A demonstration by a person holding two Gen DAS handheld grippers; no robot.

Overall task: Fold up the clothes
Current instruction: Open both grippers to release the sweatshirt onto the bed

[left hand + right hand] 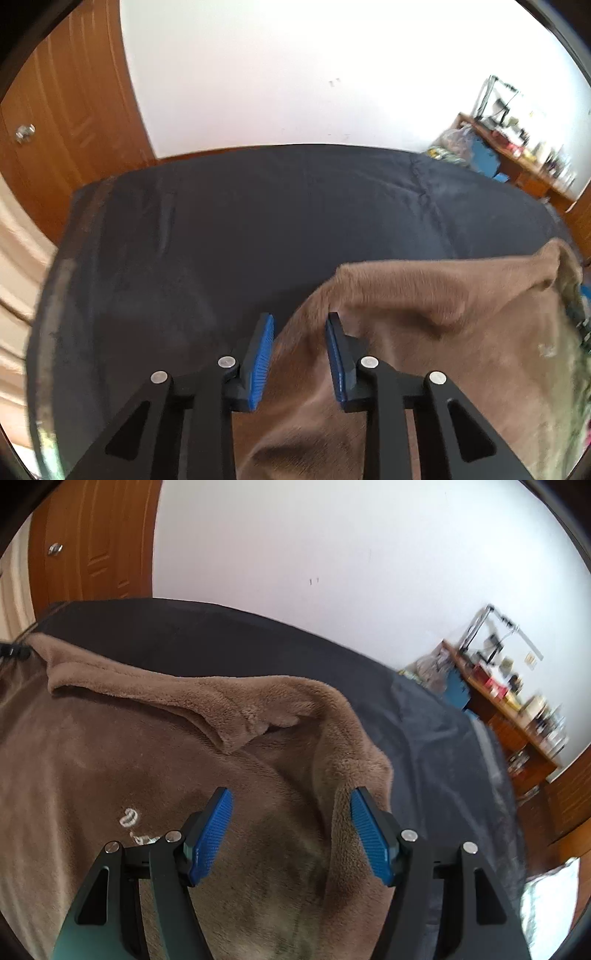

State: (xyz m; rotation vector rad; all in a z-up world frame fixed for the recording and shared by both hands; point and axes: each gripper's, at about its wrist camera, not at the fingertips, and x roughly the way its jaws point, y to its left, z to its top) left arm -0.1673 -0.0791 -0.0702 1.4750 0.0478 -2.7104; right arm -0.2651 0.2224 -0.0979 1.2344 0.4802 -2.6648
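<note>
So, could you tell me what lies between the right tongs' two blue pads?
In the right wrist view, only the brown fleece garment shows between the open right tongs; whether the pads touch it is unclear.

The left gripper [300, 319] has its jaws parted, blue pads [263, 354] facing each other across a moderate gap, black linkage arms spreading back toward the camera. The right gripper [291, 795] stands wider apart, its pads [212, 834] angled outward. Neither seems to clamp anything, though motion blur leaves that unsure.
</note>
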